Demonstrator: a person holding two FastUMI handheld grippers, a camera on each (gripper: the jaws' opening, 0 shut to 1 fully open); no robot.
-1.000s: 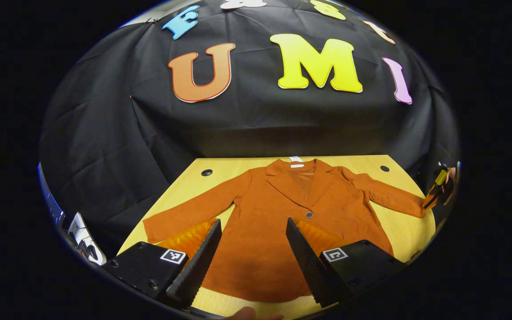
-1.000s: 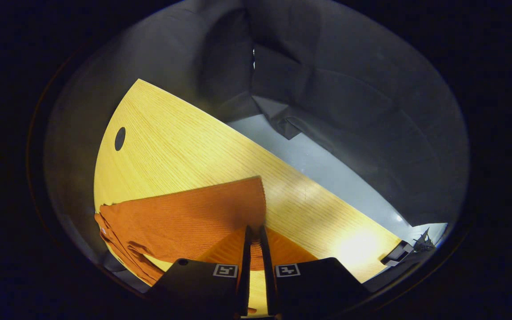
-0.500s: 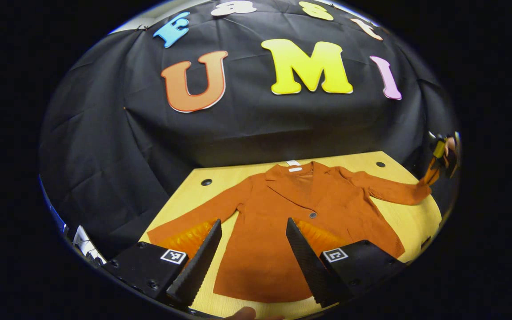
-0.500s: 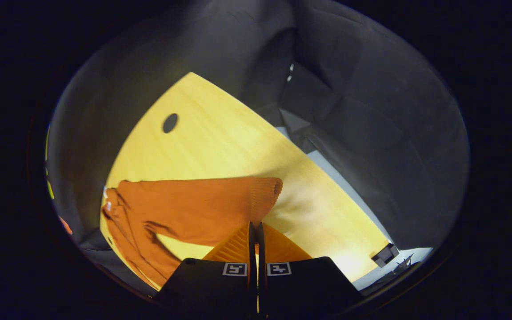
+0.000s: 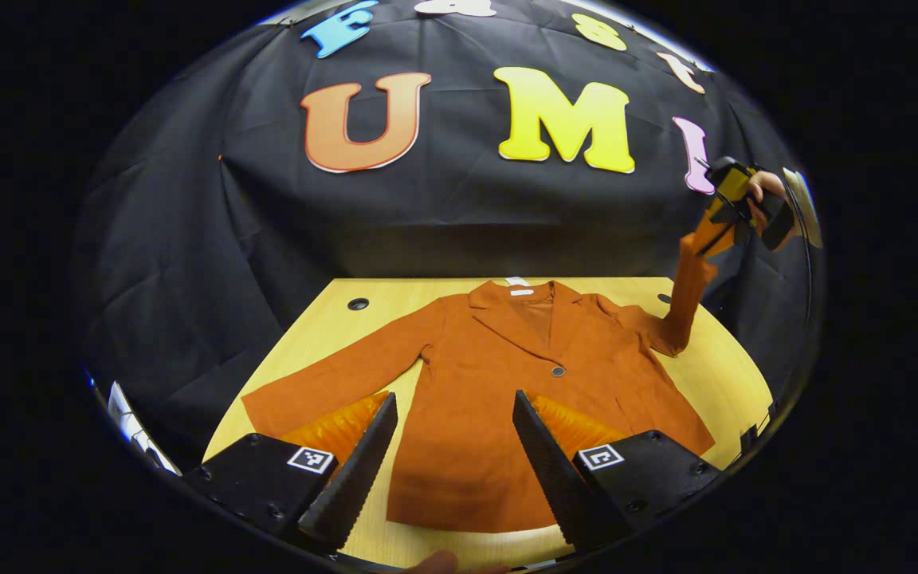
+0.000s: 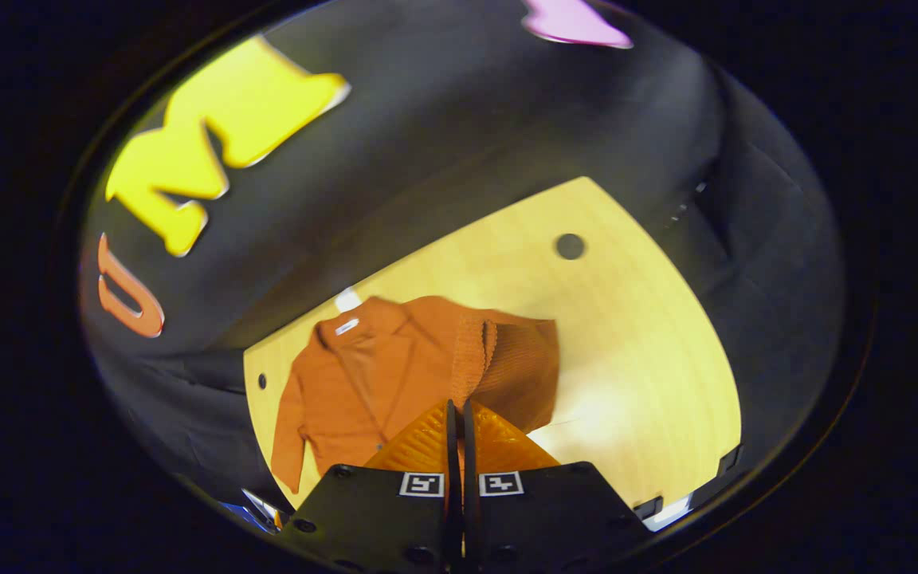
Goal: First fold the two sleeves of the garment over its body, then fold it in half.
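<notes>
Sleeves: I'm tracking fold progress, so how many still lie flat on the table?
1. One sleeve lies flat on the table; the other sleeve is lifted by the right gripper.

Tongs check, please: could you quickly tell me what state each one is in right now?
Left tongs: open, holding nothing, above the rust-orange ribbed jacket.
Right tongs: closed on the jacket's right sleeve, lifted off the yellow wooden table.

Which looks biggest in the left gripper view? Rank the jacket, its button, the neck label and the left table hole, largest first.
1. Jacket, by far.
2. Table hole and neck label: too alike to rank.
3. Button, though it lies nearer the camera, so this is unsure.
</notes>
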